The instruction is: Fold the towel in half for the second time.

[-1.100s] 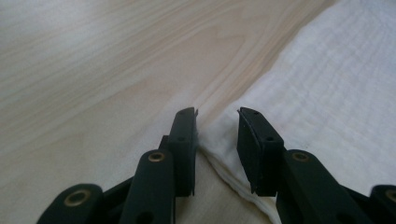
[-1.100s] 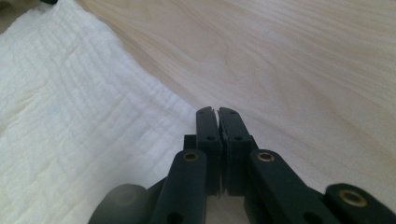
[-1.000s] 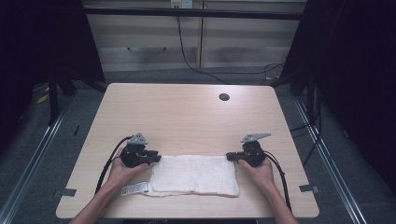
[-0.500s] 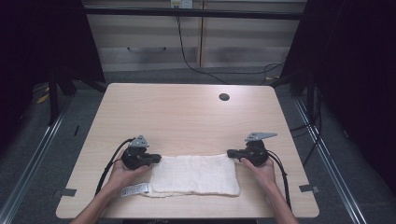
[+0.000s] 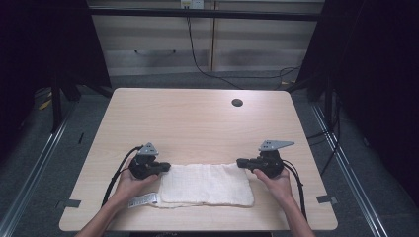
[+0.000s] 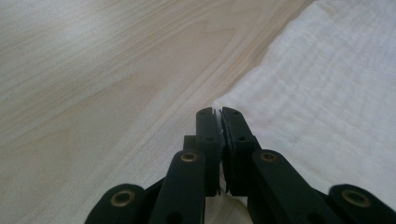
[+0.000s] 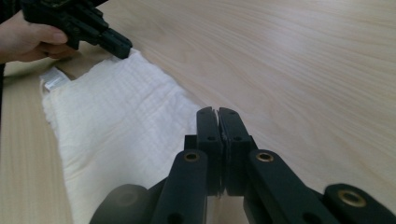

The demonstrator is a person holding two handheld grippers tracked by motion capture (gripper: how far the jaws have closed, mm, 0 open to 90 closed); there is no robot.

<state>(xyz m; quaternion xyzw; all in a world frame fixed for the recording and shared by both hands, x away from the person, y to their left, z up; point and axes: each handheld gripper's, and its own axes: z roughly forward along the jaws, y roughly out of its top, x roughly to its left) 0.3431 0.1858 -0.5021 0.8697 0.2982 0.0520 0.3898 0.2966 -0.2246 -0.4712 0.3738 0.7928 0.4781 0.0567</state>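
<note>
white textured cloth (image 5: 205, 184), folded into a flat rectangle, lying on the near half of the wooden table, long side across; printed label (image 5: 143, 200) sticking out at its near left corner

In the left gripper view, the left gripper (image 6: 218, 112) rises from six o'clock, its two black jaws pressed together on the corner of a white towel (image 6: 327, 102). The towel spreads from the jaw tips toward three o'clock. The pale wooden table (image 6: 102, 79) stretches from nine to twelve o'clock.
</note>
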